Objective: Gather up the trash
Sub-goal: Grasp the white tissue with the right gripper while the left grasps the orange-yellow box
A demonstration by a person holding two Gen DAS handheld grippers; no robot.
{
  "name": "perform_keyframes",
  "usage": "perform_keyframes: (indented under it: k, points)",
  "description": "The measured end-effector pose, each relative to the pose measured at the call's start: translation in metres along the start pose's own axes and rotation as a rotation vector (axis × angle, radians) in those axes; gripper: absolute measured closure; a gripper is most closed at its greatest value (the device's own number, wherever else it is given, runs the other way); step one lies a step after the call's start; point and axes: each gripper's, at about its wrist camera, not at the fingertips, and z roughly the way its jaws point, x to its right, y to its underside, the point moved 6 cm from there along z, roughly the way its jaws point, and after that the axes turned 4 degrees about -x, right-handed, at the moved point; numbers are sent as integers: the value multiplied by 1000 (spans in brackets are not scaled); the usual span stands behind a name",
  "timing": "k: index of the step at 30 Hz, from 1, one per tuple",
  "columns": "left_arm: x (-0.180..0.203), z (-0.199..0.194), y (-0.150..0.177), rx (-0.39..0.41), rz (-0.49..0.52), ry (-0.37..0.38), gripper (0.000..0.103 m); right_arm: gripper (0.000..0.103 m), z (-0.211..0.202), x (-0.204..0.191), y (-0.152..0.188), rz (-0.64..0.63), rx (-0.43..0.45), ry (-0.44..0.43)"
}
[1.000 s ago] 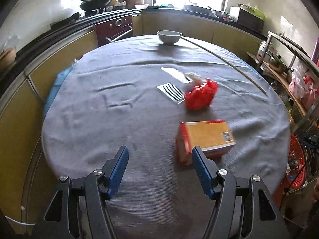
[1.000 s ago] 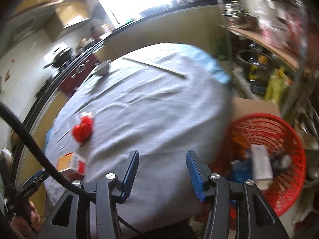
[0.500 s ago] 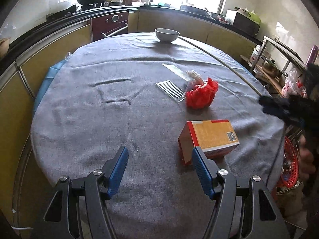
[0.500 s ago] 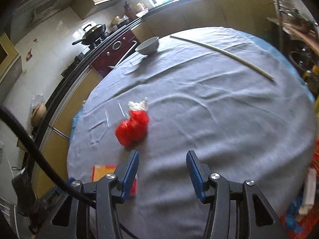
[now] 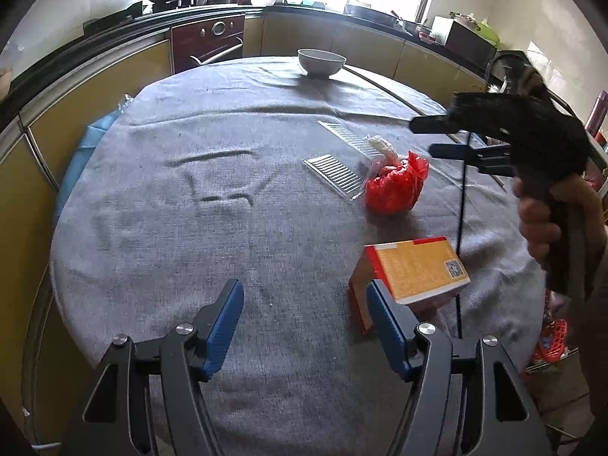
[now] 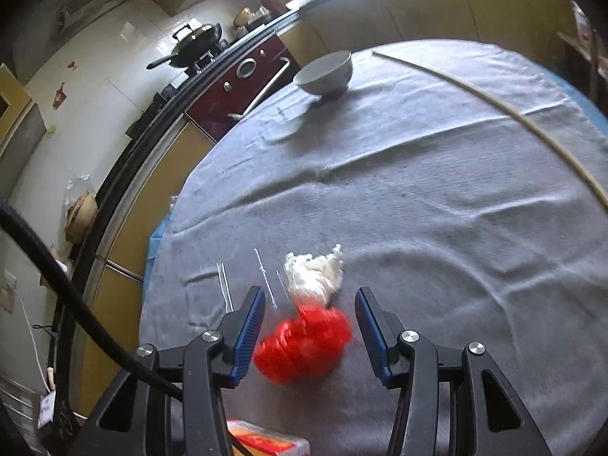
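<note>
At six o'clock in the right wrist view, red bag [image 6: 302,344] framed between the right gripper [image 6: 309,326]'s part-open, empty jaws, resting on the grey surface [image 6: 437,209]. Approach step, seemingly; next, lowering and closing. Left gripper [image 5: 304,317] empty, jaws wide, orange box [image 5: 412,271] at three o'clock.

My left finger [image 5: 383,311] hides the box's [image 5: 418,269] near corner; the red bag [image 6: 302,344] is motion-blurred.
</note>
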Motion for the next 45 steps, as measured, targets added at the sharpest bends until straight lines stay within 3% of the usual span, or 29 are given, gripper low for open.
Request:
perform_keyframes:
  k: [6,13,16,23,29,33,38,45]
  points:
    - [-3,6,-3,-13,-10,9,35,50,31,0,-12,55,-70,-40]
    - [-2,7,-5,-12,7,18,35,51,63,4,-14,71,-143,26]
    - [0,6,-6,-9,18,27,35,63,73,5,-12,65,-154,32]
    - [9,3,-14,20,78,75,31,65,48,28,-16,138,-37,23]
    - [34,7,-19,37,180,186,26,65,-19,63,-14,229,150,-28]
    - [57,8,-20,55,277,240,26,65,-52,79,11,227,170,-18]
    - [79,18,-21,34,408,302,26,65,-75,89,59,221,129,-28]
    - [81,37,-23,-78,466,386,26,65,-90,109,125,271,78,-33]
